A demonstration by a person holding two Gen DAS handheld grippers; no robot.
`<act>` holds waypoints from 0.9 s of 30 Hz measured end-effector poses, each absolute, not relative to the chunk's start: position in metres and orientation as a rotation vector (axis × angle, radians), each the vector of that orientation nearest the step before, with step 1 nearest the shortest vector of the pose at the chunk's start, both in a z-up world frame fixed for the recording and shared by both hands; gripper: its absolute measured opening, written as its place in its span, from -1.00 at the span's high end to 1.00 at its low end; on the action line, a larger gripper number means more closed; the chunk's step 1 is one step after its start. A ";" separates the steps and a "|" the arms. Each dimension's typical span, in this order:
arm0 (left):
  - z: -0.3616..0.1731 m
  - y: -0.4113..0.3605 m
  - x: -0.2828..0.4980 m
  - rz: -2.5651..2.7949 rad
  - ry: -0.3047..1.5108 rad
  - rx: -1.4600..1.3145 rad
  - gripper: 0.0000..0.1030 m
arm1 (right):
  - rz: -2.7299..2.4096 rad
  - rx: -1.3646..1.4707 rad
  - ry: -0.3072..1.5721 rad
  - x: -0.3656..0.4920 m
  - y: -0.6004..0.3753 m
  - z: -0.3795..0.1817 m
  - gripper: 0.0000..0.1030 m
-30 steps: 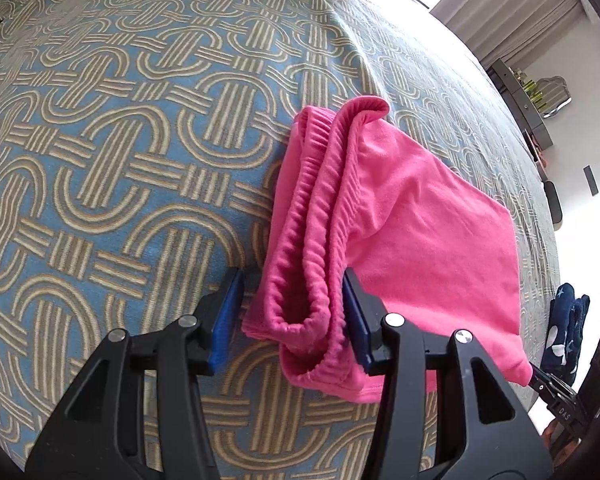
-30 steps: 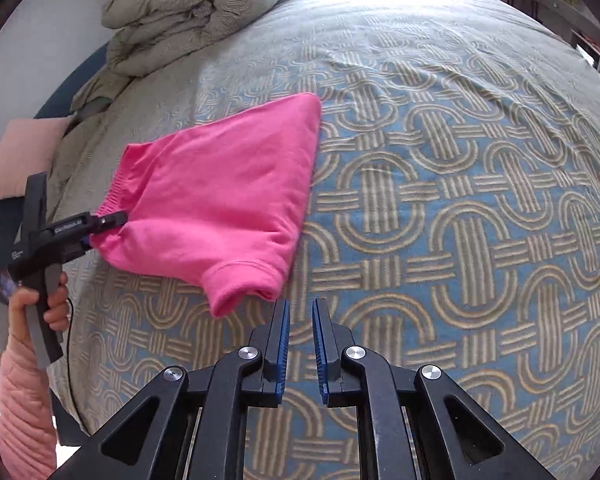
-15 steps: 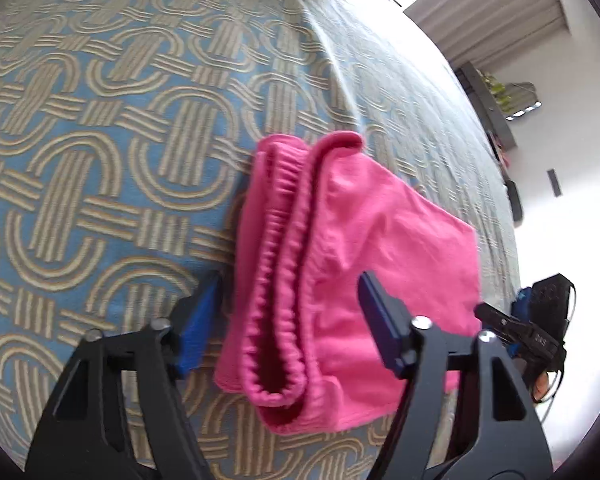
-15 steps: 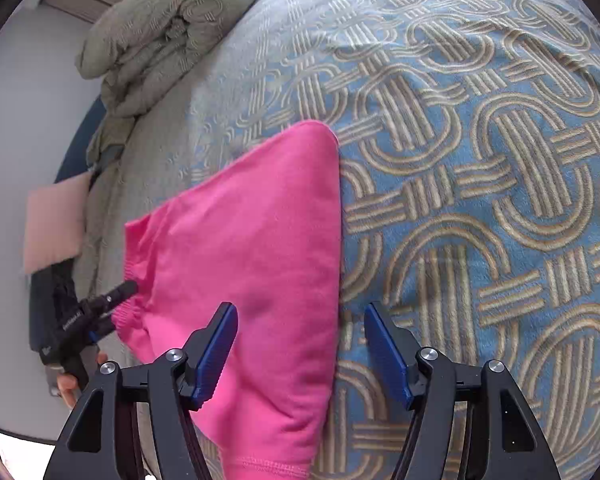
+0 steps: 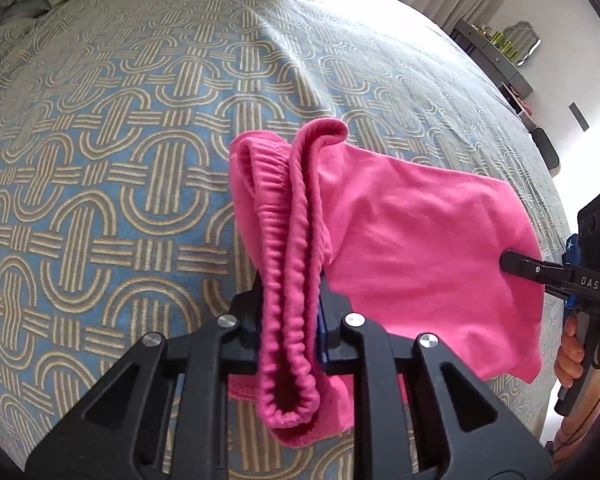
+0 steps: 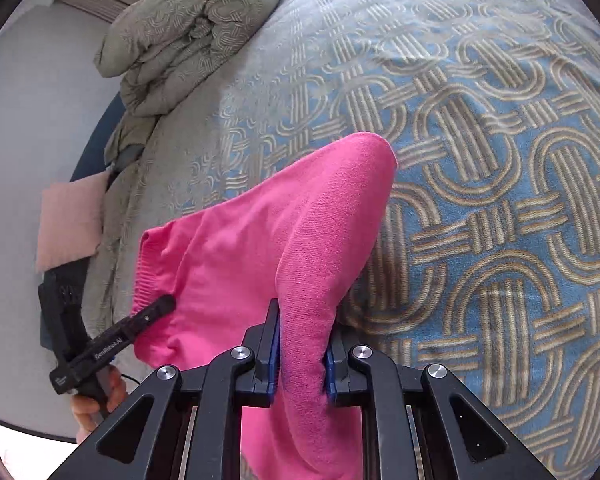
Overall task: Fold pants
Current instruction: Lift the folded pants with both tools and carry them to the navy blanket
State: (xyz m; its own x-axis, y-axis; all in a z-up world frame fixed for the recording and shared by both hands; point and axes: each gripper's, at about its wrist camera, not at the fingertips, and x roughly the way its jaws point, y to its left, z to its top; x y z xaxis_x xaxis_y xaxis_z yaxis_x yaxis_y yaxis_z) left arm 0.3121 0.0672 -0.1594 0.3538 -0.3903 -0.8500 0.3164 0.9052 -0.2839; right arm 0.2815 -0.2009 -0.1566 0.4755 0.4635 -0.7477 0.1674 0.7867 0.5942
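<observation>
Gripping now on both ends: left gripper (image 5: 290, 320) jaws have just closed on the bunched waistband of the pink pants (image 5: 420, 248); right gripper (image 6: 300, 356) jaws, wide half a second ago, have just clamped the opposite edge; pants lie half-folded on the patterned bedspread (image 5: 120, 140), near edge raised; likely ready to lift for the next fold.

Two printed marks readable on my tongs.
I read "DAS" on the right tongs (image 5: 512, 263) and "CenRobot.AI" along the left tongs (image 6: 162, 305); smaller print beneath stays illegible.
</observation>
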 end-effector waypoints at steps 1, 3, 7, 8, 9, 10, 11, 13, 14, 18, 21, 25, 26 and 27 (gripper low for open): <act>-0.155 0.066 0.310 -0.474 1.107 -0.087 0.60 | 0.206 0.658 1.061 0.277 -0.198 -0.146 0.69; -0.144 0.065 0.302 -0.508 1.084 -0.100 0.60 | 0.211 0.603 1.019 0.267 -0.194 -0.123 0.69; -0.119 0.057 0.284 -0.538 1.035 -0.082 0.60 | 0.209 0.545 0.956 0.245 -0.196 -0.086 0.69; -0.113 0.057 0.280 -0.552 1.030 -0.097 0.60 | 0.203 0.542 0.948 0.241 -0.198 -0.079 0.69; -0.109 0.058 0.275 -0.567 1.029 -0.108 0.60 | 0.197 0.543 0.941 0.235 -0.204 -0.073 0.69; -0.105 0.056 0.271 -0.583 1.029 -0.117 0.60 | 0.191 0.546 0.936 0.229 -0.210 -0.068 0.69; -0.101 0.052 0.267 -0.600 1.027 -0.122 0.60 | 0.184 0.547 0.933 0.222 -0.214 -0.065 0.69; -0.094 0.046 0.259 -0.636 1.025 -0.120 0.60 | 0.165 0.556 0.930 0.207 -0.225 -0.060 0.69; -0.092 0.040 0.254 -0.655 1.027 -0.115 0.60 | 0.158 0.566 0.925 0.196 -0.231 -0.057 0.69; -0.079 -0.005 0.237 -0.750 1.043 -0.084 0.60 | 0.114 0.585 0.899 0.153 -0.266 -0.043 0.69; -0.066 -0.052 0.219 -0.842 1.032 -0.057 0.60 | 0.053 0.592 0.857 0.111 -0.305 -0.024 0.69; -0.045 -0.124 0.191 -0.979 1.017 -0.030 0.60 | -0.051 0.585 0.794 0.049 -0.362 0.007 0.69; -0.039 -0.145 0.184 -1.017 1.019 -0.023 0.60 | -0.082 0.579 0.778 0.032 -0.377 0.016 0.69; -0.033 -0.168 0.179 -1.057 1.022 -0.018 0.60 | -0.116 0.570 0.761 0.017 -0.393 0.026 0.69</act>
